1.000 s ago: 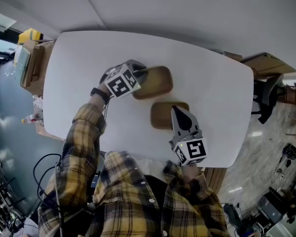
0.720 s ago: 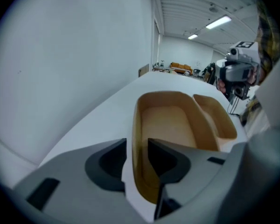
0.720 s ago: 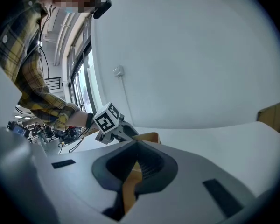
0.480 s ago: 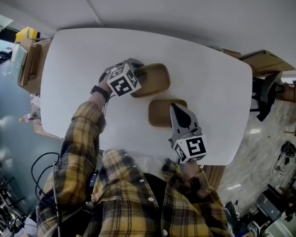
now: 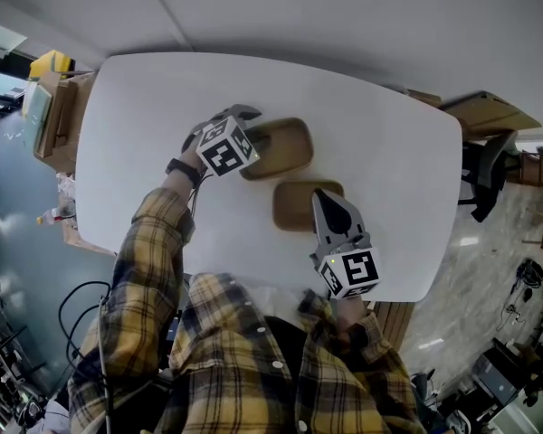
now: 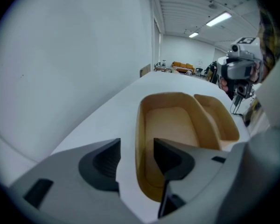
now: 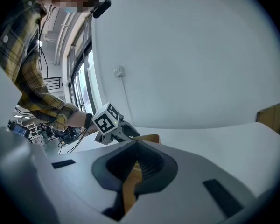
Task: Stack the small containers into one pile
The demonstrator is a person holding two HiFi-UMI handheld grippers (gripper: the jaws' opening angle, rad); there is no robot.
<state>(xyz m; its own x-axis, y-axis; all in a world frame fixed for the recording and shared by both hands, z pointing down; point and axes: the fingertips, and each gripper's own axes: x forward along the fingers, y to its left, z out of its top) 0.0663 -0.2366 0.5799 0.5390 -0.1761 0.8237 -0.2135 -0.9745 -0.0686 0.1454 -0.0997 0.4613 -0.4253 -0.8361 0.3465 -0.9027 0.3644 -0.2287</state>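
Note:
Two tan oval containers lie side by side on the white table (image 5: 145, 89). My left gripper (image 5: 256, 137) is at the left end of the far container (image 5: 285, 147). In the left gripper view its jaws (image 6: 136, 146) are opening. The rim of that container (image 6: 170, 125) stands between the fingers with a gap on each side. The near container (image 6: 221, 118) touches it on the right. My right gripper (image 5: 325, 201) is shut on the rim of the near container (image 5: 294, 206). A tan strip of its wall (image 7: 130, 183) shows between the pads.
Cardboard boxes (image 5: 59, 116) stand off the table's left edge. A wooden box (image 5: 489, 116) and a dark chair (image 5: 487, 177) are off the right edge. The person's plaid sleeves reach in from the near side.
The left gripper's fingers look a little more spread at the far container's rim. The right gripper and both containers have hardly moved.

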